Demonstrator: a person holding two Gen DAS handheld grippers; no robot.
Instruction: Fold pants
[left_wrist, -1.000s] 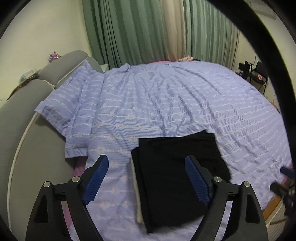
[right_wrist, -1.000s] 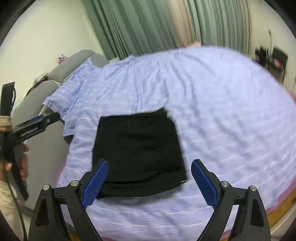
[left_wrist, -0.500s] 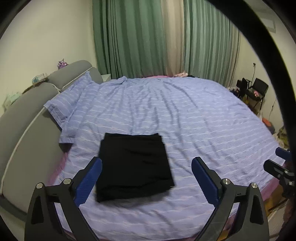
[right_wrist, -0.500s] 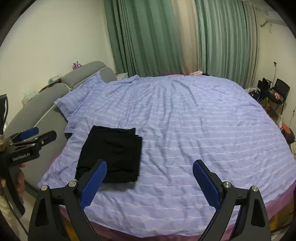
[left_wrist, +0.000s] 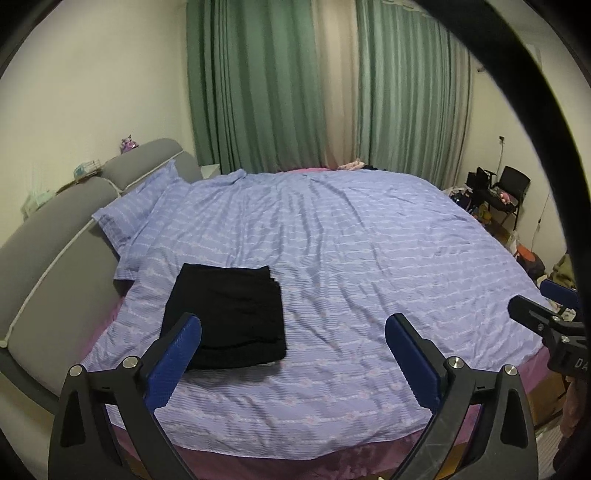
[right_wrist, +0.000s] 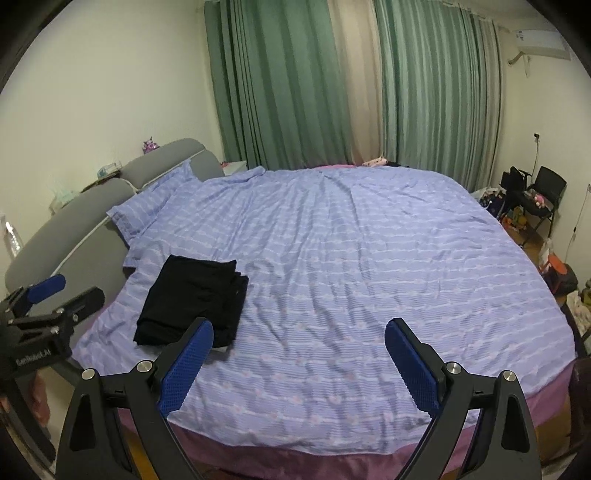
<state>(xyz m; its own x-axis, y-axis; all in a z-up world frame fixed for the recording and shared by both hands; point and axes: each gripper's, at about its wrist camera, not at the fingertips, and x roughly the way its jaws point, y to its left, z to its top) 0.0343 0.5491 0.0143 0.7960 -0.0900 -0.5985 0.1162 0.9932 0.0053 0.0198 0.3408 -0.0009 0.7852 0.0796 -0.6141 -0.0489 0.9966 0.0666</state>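
The black pants (left_wrist: 225, 317) lie folded into a flat, squarish stack on the bed (left_wrist: 351, 240), near the front edge of the striped lilac cover and toward the headboard (left_wrist: 55, 236) side. In the right wrist view the folded layers show along the stack's right edge (several thicknesses, stepped slightly).

The left gripper (left_wrist: 293, 345) hangs above the front of the bed, its blue fingers spread wide with nothing between them; its left finger (left_wrist: 173, 360) sits in front of the near corner of the pants in this view, but it is held clear of the cloth. The right gripper (right_wrist: 299, 350) is likewise wide apart and empty, aimed at the bare cover to the right of the pants.

A pillow (left_wrist: 136, 210) in the same lilac stripes leans on the grey headboard, green curtains (left_wrist: 258, 85) hang behind the bed, and a black chair (left_wrist: 511, 190) stands in the far right corner.
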